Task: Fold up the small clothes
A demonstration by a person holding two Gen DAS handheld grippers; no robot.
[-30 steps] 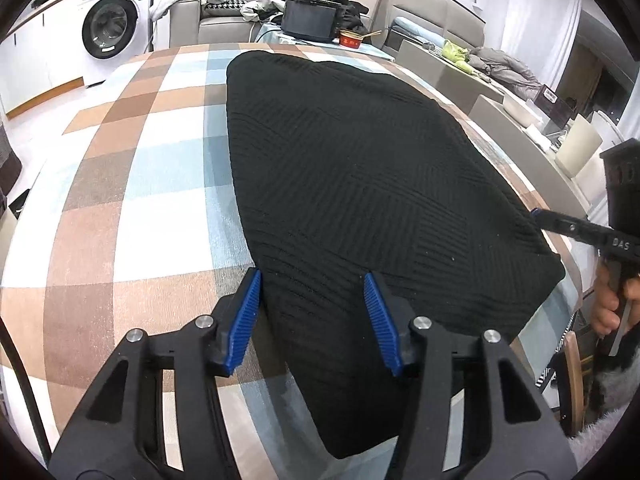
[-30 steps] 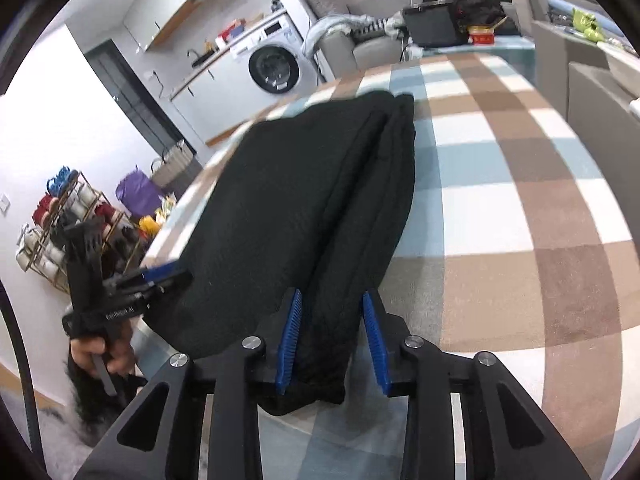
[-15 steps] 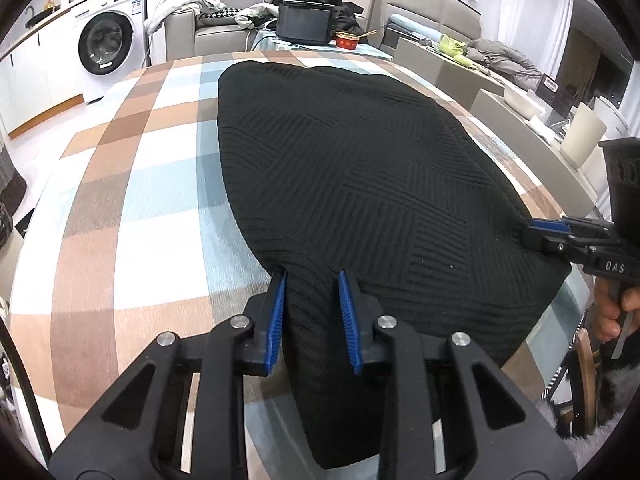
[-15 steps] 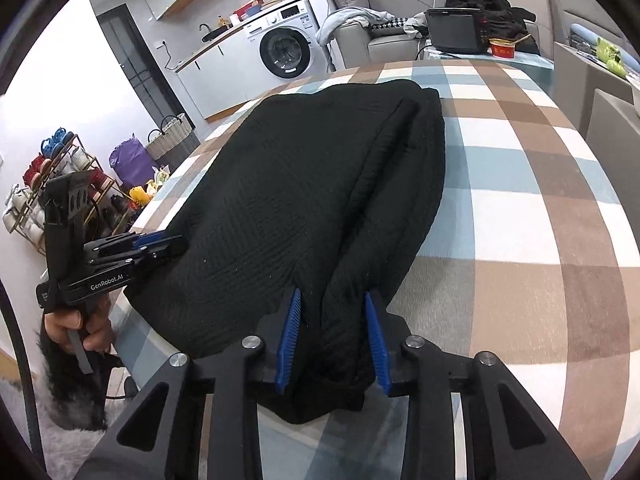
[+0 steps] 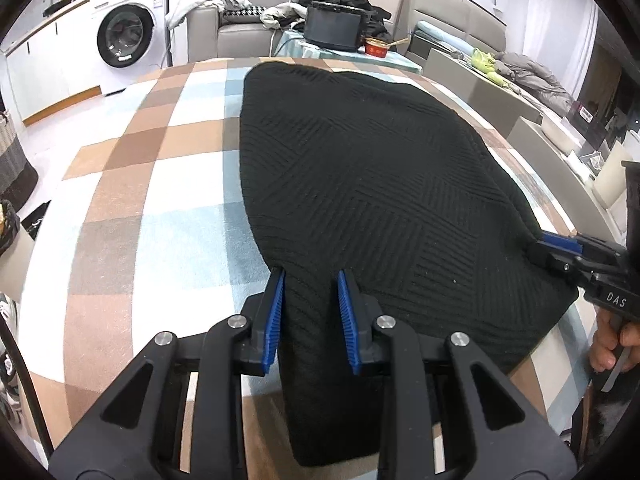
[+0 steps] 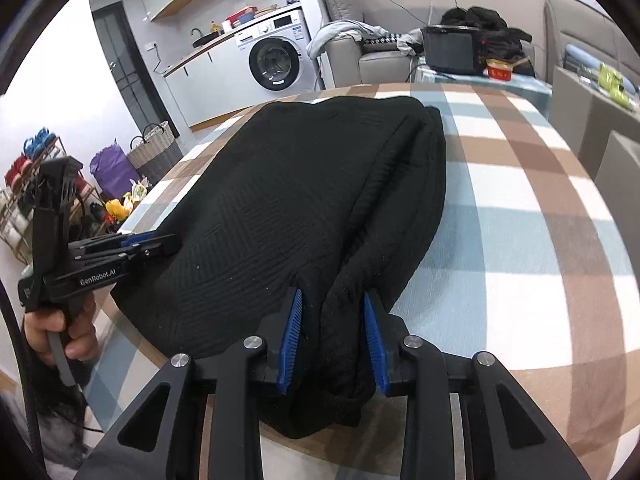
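1. Black knit garment (image 5: 360, 184) lies spread on the checked tablecloth (image 5: 160, 184), its long axis running from the near table edge away toward the far end of the table.
2. Nearest the left wrist camera, the left gripper (image 5: 310, 312) has its blue pads (image 5: 274, 320) closed on a raised fold of the garment's near left edge; the cloth fills the narrow gap between them.
3. Nearest the right wrist camera, the right gripper (image 6: 332, 336) pinches a thicker bunch at the near right corner, where several layers are gathered between its pads (image 6: 289, 340).
4. From the left view, the right gripper (image 5: 560, 248) appears side-on at the garment's right corner, with a hand (image 5: 612, 344) on its handle below.
5. From the right view, the left gripper (image 6: 152, 244) sits at the garment's left edge, a hand (image 6: 60, 332) wrapped round its grip.
6. Along the right side, a doubled ridge (image 6: 404, 184) of fabric runs lengthwise, parallel to the long axis.
7. The near hem hangs slightly over the table edge between the two grippers.
8. The far end of the garment narrows to a rounded edge, well short of the far table edge.
9. Beyond the table stand a washing machine (image 5: 124, 34), a grey sofa (image 5: 224, 28) and a dark box (image 5: 332, 30) on a side table.
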